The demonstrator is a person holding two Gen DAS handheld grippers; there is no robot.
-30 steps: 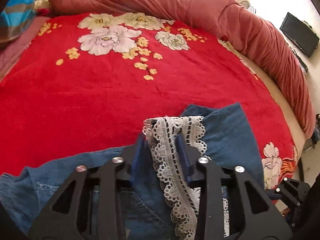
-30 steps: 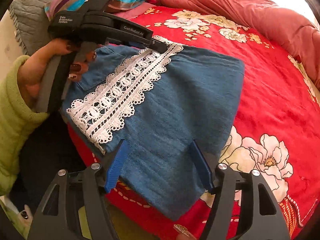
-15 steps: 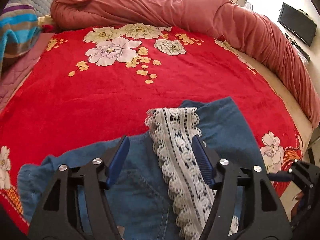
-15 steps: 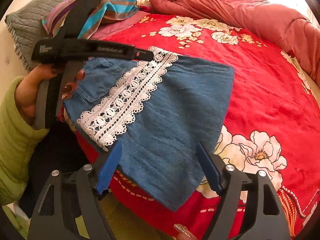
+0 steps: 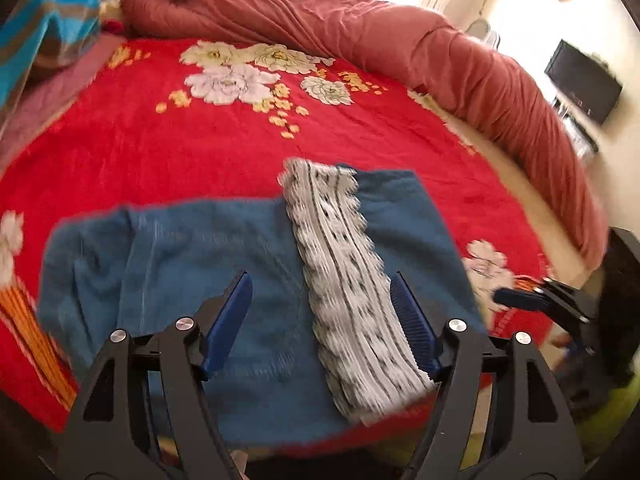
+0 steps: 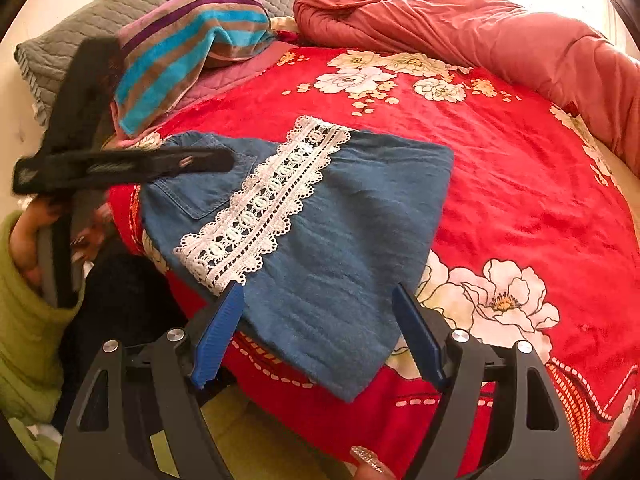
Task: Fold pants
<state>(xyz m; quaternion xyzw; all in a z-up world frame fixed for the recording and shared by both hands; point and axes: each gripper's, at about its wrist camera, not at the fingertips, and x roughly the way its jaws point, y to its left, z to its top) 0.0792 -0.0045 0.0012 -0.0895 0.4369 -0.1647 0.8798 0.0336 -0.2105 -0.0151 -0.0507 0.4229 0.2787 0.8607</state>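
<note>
The blue denim pants (image 5: 224,264) with a white lace strip (image 5: 340,264) lie folded on the red flowered blanket (image 5: 200,152) at the bed's near edge. They also show in the right wrist view (image 6: 344,240), lace (image 6: 264,204) on top, one corner hanging over the edge. My left gripper (image 5: 322,324) is open and empty, just above the pants; it shows in the right wrist view (image 6: 224,160) at the left. My right gripper (image 6: 318,332) is open and empty, in front of the hanging corner; its tip shows in the left wrist view (image 5: 520,298).
A rolled pink-red quilt (image 6: 480,28) lies along the far and right side of the bed. A striped towel (image 6: 188,44) and a grey pillow (image 6: 80,40) are at the head. A dark screen (image 5: 582,80) stands at the right wall.
My left gripper let go of the lace edge, opened and drew back toward me. The pants now lie flat. My right gripper pulled back a little.
</note>
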